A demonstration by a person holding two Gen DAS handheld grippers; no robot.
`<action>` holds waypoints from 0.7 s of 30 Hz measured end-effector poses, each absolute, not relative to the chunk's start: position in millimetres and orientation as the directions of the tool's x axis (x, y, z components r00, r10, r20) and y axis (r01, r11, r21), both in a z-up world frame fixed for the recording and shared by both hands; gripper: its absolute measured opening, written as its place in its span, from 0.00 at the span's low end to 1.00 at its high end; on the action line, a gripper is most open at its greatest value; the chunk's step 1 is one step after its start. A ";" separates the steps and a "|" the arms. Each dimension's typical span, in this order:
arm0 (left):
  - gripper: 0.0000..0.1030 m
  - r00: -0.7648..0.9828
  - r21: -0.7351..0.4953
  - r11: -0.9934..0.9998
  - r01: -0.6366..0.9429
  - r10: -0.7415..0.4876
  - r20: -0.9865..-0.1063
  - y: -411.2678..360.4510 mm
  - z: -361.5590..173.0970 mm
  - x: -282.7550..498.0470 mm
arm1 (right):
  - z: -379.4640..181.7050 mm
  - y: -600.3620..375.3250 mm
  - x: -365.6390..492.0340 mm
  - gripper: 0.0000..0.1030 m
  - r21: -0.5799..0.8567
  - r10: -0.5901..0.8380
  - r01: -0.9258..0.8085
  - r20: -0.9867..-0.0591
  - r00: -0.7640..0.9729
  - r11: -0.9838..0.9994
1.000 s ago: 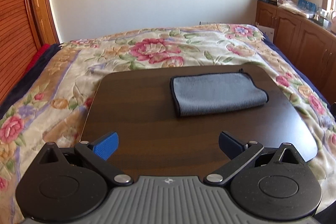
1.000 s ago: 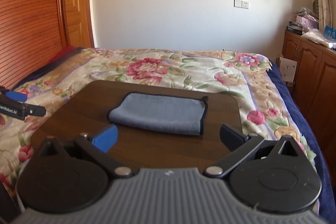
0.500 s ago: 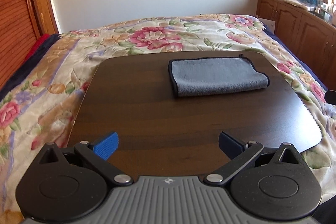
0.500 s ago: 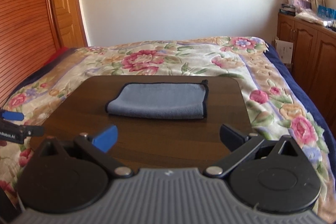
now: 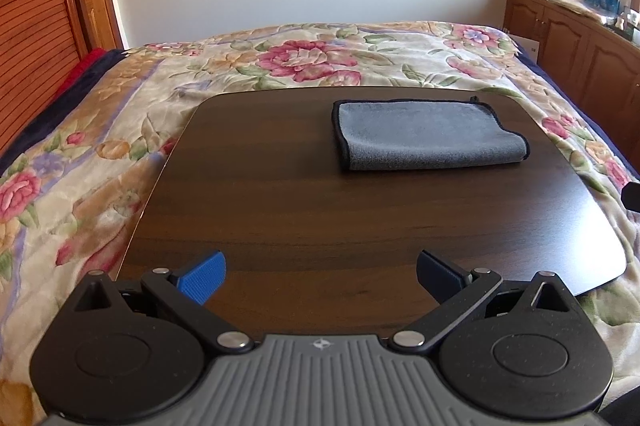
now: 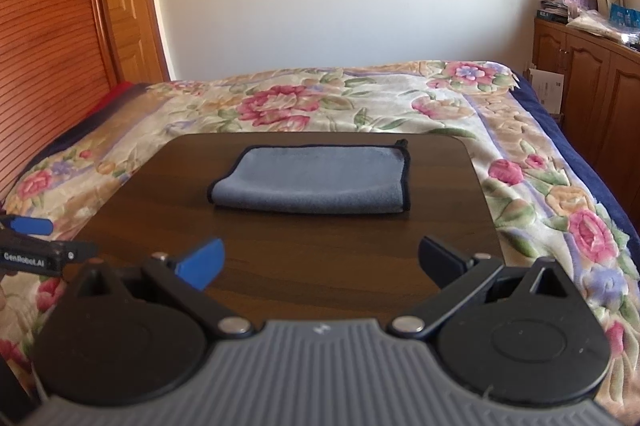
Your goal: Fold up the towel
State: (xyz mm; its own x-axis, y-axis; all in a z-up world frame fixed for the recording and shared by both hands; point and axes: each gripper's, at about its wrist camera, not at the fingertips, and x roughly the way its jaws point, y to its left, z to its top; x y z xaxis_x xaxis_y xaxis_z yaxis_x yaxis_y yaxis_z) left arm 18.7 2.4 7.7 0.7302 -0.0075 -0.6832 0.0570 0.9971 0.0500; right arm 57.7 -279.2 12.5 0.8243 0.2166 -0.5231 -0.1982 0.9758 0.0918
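A grey towel with a dark hem (image 5: 430,135) lies folded in half on the far right part of a dark wooden board (image 5: 320,218). It also shows in the right wrist view (image 6: 312,180), far centre of the board (image 6: 280,246). My left gripper (image 5: 320,276) is open and empty over the board's near edge, well short of the towel. My right gripper (image 6: 320,262) is open and empty, also near the front edge. The left gripper's fingertip (image 6: 30,225) shows at the left edge of the right wrist view.
The board rests on a bed with a floral quilt (image 5: 300,54). A wooden headboard (image 5: 28,26) stands at the left. Wooden cabinets (image 5: 580,38) with clutter on top line the right wall.
Both grippers have drawn back and shifted a little; the towel sits further right in the left view. The towel itself has not moved. Both grippers stay open.
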 end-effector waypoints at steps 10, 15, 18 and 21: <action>0.97 0.722 0.081 0.995 0.066 0.008 -0.692 -3.0 -7.5 23.0 | 0.2 -277.2 59.1 1.00 0.094 0.204 -0.182 -0.535 0.820 0.979; 0.97 0.714 0.085 0.994 0.068 0.011 -0.700 -3.3 -13.4 25.0 | -6.2 -278.1 59.8 1.00 0.095 0.193 -0.168 -0.544 0.817 0.981; 0.97 0.713 0.073 0.995 0.070 0.001 -0.701 -2.8 -14.8 23.4 | -11.2 -277.2 59.7 1.00 0.089 0.183 -0.161 -0.550 0.815 0.983; 0.97 0.717 0.091 0.993 0.073 0.011 -0.697 -5.1 -15.5 21.8 | -14.2 -277.0 61.3 1.00 0.090 0.176 -0.152 -0.559 0.810 0.984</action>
